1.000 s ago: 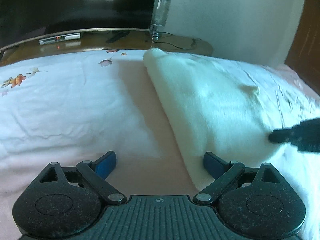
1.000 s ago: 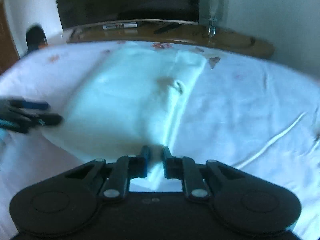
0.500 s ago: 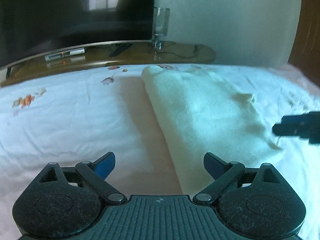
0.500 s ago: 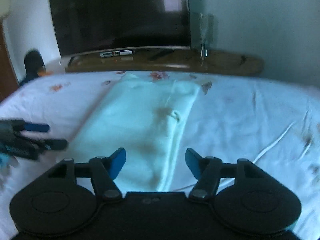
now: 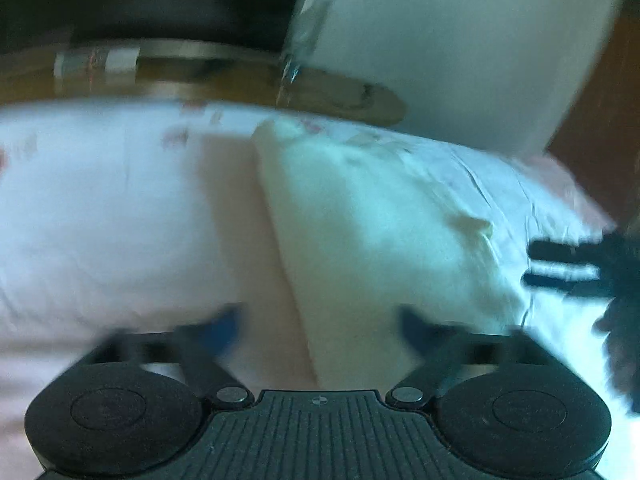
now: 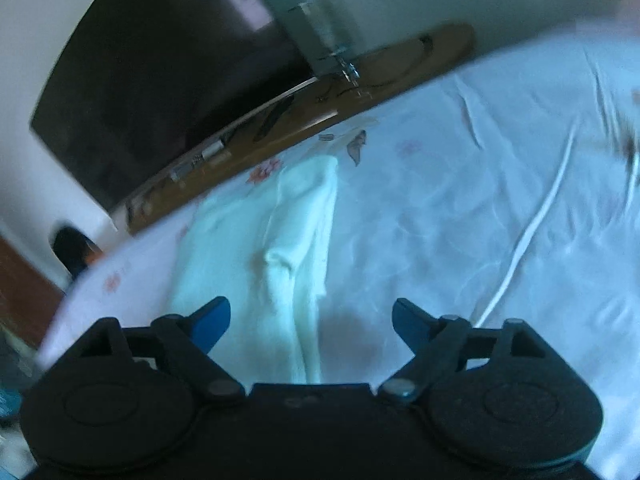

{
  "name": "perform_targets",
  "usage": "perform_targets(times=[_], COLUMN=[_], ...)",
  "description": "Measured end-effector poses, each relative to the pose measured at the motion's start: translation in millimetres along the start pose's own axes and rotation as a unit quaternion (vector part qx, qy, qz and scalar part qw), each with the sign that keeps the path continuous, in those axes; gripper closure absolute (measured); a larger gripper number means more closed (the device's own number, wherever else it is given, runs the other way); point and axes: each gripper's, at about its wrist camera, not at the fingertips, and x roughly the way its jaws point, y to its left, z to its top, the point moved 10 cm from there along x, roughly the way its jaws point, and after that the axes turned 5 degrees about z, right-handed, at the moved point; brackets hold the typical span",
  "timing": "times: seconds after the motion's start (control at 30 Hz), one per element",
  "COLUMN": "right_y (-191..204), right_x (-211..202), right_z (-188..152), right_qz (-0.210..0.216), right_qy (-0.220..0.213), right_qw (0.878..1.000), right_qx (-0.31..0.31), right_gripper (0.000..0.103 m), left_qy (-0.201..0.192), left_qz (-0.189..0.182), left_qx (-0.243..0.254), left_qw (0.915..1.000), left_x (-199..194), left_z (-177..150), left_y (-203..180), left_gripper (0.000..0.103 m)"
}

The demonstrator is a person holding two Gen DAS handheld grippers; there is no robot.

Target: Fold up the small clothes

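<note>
Left wrist view first, and it is smeared with blur: the left gripper [image 5: 320,320] hangs over the bed with its blue-tipped fingers [image 5: 224,326] apart and nothing pressed between them; they have just been closing in somewhat, one either side of the near left edge of the folded cream-white cloth garment [image 5: 372,224]. That garment lies flat on the white bed sheet with small pink flower prints [image 5: 112,208], running away from the camera toward the far edge of the bed. Off to the right, the black right gripper [image 5: 560,264] sits just beside the garment's right edge, its fingers parted. Right wrist view, tilted hard: the right gripper [image 6: 308,324] has its blue-padded fingers [image 6: 210,322] spread wide, having just been opening, nothing gripped; the garment's [image 6: 280,240] near end lies below the gap, toward the left finger. A thin white cord [image 6: 532,232] trails across the sheet [image 6: 460,208] on the right. Beyond the bed stands a brown wooden worktop [image 6: 404,68] carrying a clear glass tumbler [image 6: 320,36] and a large dark television screen [image 6: 160,80], with a pale wall [image 5: 460,40] behind.
</note>
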Motion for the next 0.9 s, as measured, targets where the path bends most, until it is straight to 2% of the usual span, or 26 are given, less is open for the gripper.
perform_targets(times=[0.1, 0.13, 0.2, 0.27, 0.47, 0.53, 0.73, 0.77, 0.83, 0.9], right_y=[-10.2, -13.0, -18.9, -22.9, -14.2, -11.8, -3.7, -1.4, 0.9, 3.0], right_x=[11.2, 15.1, 22.5, 29.5, 51.4, 58.4, 74.2, 77.2, 79.0, 80.6], right_z=[5.7, 7.0, 10.5, 12.3, 12.2, 13.8, 16.7, 17.0, 17.6, 19.1], right_qz=[0.048, 0.066, 0.096, 0.1, 0.114, 0.116, 0.12, 0.119, 0.119, 0.117], right_qy=[0.01, 0.013, 0.014, 0.017, 0.05, 0.051, 0.062, 0.065, 0.069, 0.07], right_qw=[0.997, 0.995, 0.989, 0.987, 0.988, 0.987, 0.988, 0.988, 0.988, 0.989], right_qx=[0.057, 0.077, 0.116, 0.123, 0.093, 0.094, 0.08, 0.075, 0.067, 0.062], right_gripper=[0.023, 0.025, 0.025, 0.024, 0.026, 0.033, 0.034, 0.034, 0.034, 0.037], left_qy=[0.008, 0.01, 0.016, 0.021, 0.036, 0.039, 0.03, 0.027, 0.025, 0.023], left_qz=[-0.045, -0.057, -0.087, -0.109, -0.126, -0.13, -0.117, -0.117, -0.114, -0.117], left_qx=[-0.079, -0.091, -0.114, -0.131, -0.138, -0.142, -0.103, -0.1, -0.093, -0.092], left_qw=[0.9958, 0.9942, 0.9895, 0.9851, 0.9817, 0.9806, 0.9873, 0.9877, 0.9888, 0.9886], left_x=[10.2, 12.7, 18.7, 24.3, 40.0, 44.0, 54.1, 55.2, 59.4, 61.9], left_z=[7.0, 9.3, 14.1, 17.8, 28.9, 33.5, 43.4, 45.1, 47.5, 51.1], left_y=[17.2, 19.7, 23.4, 23.8, 19.8, 20.5, 5.1, 3.1, 1.7, 0.8], left_gripper=[0.04, 0.039, 0.024, 0.021, 0.022, 0.022, 0.023, 0.024, 0.041, 0.044])
